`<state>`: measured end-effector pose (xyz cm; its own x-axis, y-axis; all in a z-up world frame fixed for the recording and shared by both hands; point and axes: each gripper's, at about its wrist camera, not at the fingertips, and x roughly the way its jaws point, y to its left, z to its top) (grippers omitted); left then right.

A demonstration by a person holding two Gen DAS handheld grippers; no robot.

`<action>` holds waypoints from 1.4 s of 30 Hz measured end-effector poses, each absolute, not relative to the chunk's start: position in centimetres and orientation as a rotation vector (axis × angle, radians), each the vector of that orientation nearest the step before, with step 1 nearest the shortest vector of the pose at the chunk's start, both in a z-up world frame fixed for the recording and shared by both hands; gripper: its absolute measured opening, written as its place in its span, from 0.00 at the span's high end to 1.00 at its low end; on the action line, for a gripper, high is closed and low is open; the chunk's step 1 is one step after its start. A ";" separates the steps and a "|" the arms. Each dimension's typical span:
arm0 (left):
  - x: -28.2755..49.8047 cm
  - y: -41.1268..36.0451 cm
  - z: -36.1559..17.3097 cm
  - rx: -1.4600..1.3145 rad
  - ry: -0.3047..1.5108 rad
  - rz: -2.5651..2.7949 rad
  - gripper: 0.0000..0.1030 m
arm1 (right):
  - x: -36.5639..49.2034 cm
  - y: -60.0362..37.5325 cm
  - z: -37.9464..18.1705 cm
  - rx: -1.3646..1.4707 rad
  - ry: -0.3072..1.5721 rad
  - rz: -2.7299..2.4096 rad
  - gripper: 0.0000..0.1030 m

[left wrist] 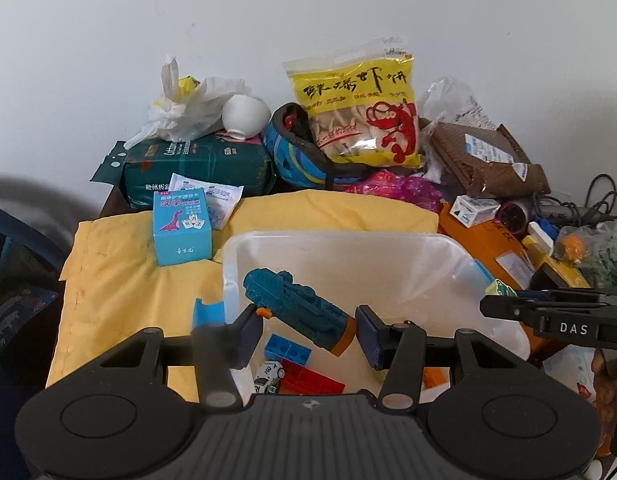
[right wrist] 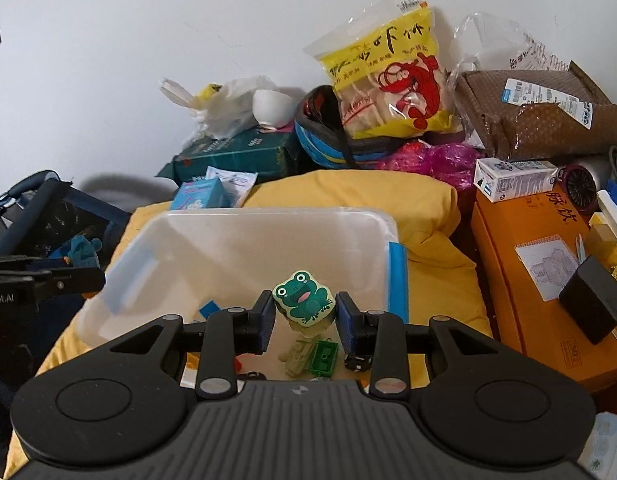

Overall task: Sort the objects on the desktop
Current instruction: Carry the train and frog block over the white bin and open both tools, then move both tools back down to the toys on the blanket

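Clamping the left gripper point(left wrist: 308, 330) on a teal toy gun point(left wrist: 296, 304), right above the near-left corner of the clear tub point(left wrist: 328, 235). Jaws standing fairly wide, one pad by the orange trigger and the other on the orange muzzle end. Guessing hard hollow plastic: light, stiff, a bit slick, and lumpy enough to twist in the grip. Probably safer taking it across the fat middle of the body than end to end like this.

Pinching a green frog toy point(right wrist: 304, 298) in the right gripper point(right wrist: 306, 316), over the near edge of the tub, jaws closed in on its two sides. Looking rubbery, maybe an eraser, not really telling for sure. Light either way, with flat sides, so an easy hold and no need for squeezing hard.

Counting inside the tub, down at its near end:
- one blue brick point(left wrist: 286, 346)
- one red brick point(left wrist: 308, 376)
- one little toy car point(left wrist: 268, 372)
- one green brick point(right wrist: 323, 356)
- one pale piece point(right wrist: 298, 356) touching the green one

Counting in hand: one gun, one frog.

Sitting behind the tub: one blue card box point(left wrist: 182, 228), one yellow snack bag point(left wrist: 362, 112), one white bowl point(left wrist: 244, 116). Sitting to the right of the tub: one orange box point(right wrist: 520, 264) with one black charger point(right wrist: 592, 310) on top.
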<state>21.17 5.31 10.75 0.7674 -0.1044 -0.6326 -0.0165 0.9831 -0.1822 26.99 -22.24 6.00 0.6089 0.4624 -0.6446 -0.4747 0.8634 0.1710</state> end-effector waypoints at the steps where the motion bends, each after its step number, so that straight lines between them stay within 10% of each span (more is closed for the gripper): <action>1: 21.6 5.3 10.6 -0.177 0.705 -0.046 0.47 | 27.2 -22.2 5.9 -0.018 0.745 0.543 0.65; 9: 22.9 5.5 9.2 -0.192 0.787 -0.008 0.37 | 28.7 -21.2 5.3 -0.059 0.782 0.532 0.61; 11: 22.4 5.5 9.0 -0.181 0.775 0.003 0.35 | 28.8 -21.2 5.3 -0.055 0.771 0.531 0.41; 24: 11.1 3.6 8.2 -0.129 0.623 -0.101 0.34 | 19.7 -23.0 5.1 -0.128 0.671 0.672 0.41; 42: 5.8 -1.9 -2.7 -0.047 0.850 -0.195 0.34 | 14.7 -19.2 -6.8 -0.271 0.902 0.730 0.54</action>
<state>5.81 -1.93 -2.74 0.6434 -0.1898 -0.7416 0.1527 0.9811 -0.1187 14.74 -19.20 -6.80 0.4032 0.4604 -0.7908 -0.6773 0.7313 0.0805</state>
